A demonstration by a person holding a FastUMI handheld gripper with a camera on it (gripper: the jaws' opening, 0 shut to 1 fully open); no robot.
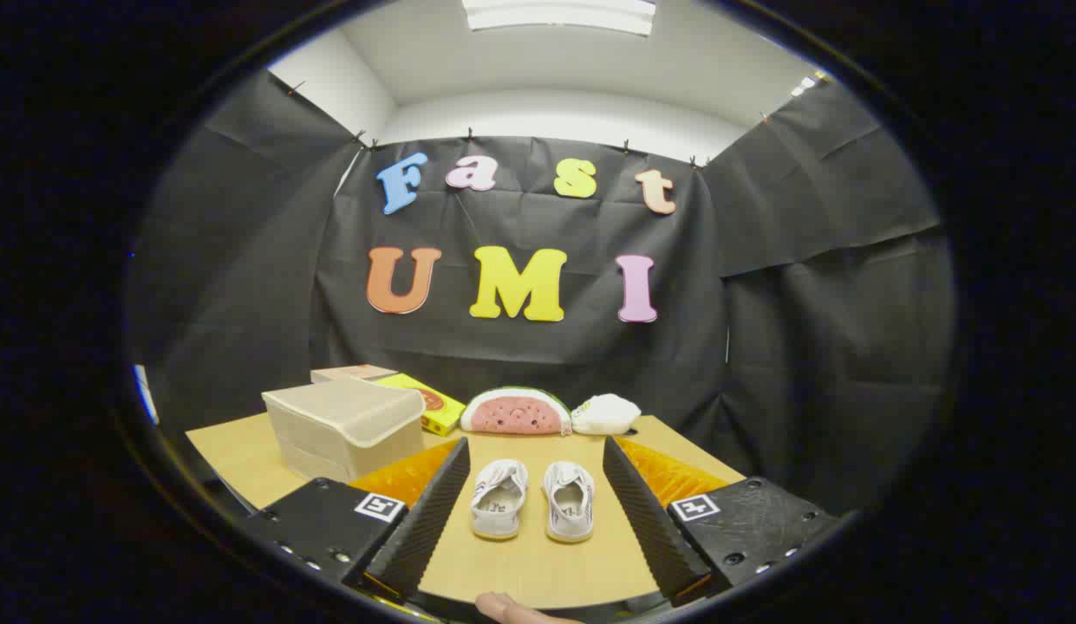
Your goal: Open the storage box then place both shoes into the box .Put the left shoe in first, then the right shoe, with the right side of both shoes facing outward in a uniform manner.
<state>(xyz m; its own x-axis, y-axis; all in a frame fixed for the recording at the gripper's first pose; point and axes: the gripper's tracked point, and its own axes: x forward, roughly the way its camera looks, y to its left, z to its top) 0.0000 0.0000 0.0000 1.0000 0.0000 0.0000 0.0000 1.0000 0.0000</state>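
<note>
Tongs (533, 511) gape around two shoes (532, 500); storage box (345, 425) closed.

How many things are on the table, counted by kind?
Shoes: 2
Storage box, closed: 1
Flat cartons: 2
Watermelon-slice toy: 1
White soft lump: 1
Total: 7
The open gripper holds nothing; the shoes lie between its fingers.

The hand-held gripper (533, 511) stands with its fingers spread wide, and bare pale wooden worktop (529, 568) lies between them up to the pair of small white canvas shoes (532, 500), side by side. Beyond the shoes the way meets a pink watermelon-slice plush (516, 412) and a white cloth bundle (604, 415). The closed beige lidded storage box (345, 426) blocks the left side, a flat yellow carton (429, 404) just behind it.
</note>
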